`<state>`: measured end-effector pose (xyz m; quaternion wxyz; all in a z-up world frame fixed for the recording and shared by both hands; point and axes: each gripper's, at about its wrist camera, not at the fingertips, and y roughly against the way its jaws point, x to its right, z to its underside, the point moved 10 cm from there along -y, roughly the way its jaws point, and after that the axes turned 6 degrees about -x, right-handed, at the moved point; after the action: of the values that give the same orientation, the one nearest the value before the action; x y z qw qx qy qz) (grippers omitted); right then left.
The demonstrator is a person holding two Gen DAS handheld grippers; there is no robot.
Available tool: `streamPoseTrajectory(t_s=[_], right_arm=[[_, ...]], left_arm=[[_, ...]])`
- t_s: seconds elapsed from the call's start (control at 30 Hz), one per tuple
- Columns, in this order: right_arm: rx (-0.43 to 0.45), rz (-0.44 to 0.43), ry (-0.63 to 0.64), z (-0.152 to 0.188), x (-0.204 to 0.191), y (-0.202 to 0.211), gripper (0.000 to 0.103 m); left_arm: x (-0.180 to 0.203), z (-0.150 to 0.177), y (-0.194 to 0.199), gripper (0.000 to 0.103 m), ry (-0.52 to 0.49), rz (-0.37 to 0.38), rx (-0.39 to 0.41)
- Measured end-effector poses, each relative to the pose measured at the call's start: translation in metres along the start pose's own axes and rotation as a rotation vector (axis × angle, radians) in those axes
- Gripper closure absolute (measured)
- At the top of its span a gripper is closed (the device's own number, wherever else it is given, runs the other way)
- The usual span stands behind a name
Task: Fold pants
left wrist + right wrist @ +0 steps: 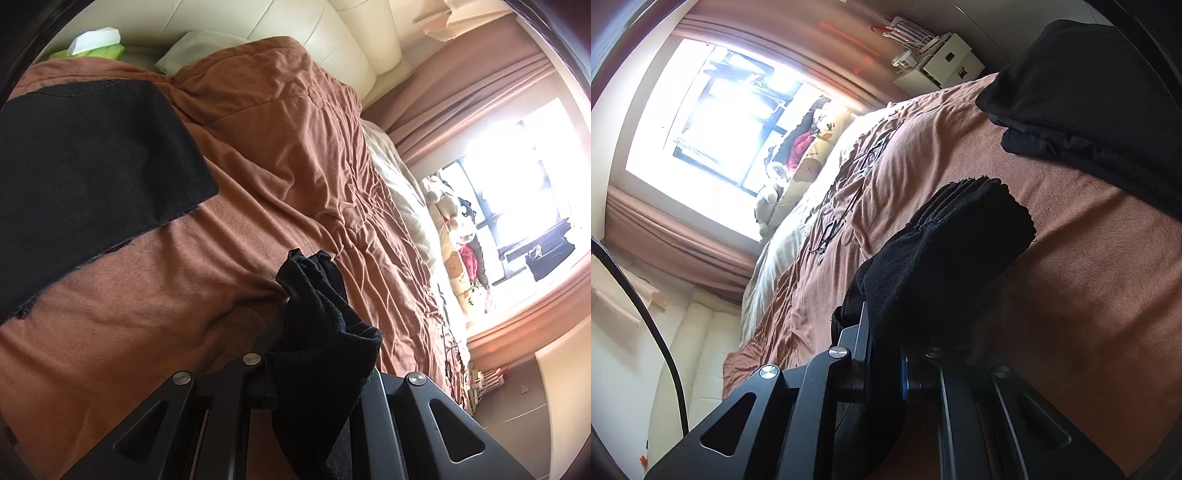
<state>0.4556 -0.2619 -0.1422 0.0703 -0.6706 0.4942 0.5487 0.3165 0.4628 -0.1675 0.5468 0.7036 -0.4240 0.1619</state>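
Both jaws clamped on bunched black pants (321,325), hem toward 12 o'clock over bed (295,147); risks slipping, uneven fold.

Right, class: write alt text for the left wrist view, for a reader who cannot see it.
The left gripper is shut on a bunched corner of black pants, lifted above a wrinkled brown bedspread. More black fabric lies flat on the bed at left, with a bright window at right.
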Motion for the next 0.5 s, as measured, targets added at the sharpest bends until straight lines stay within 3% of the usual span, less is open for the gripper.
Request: streamPoseTrajectory(t_s=[0.5], right_arm=[[0.0, 0.016, -0.011, 0.045, 0.009, 0.067, 0.095]], left_arm=[[-0.056, 0.02, 0.056, 0.092, 0.065, 0.032, 0.006]])
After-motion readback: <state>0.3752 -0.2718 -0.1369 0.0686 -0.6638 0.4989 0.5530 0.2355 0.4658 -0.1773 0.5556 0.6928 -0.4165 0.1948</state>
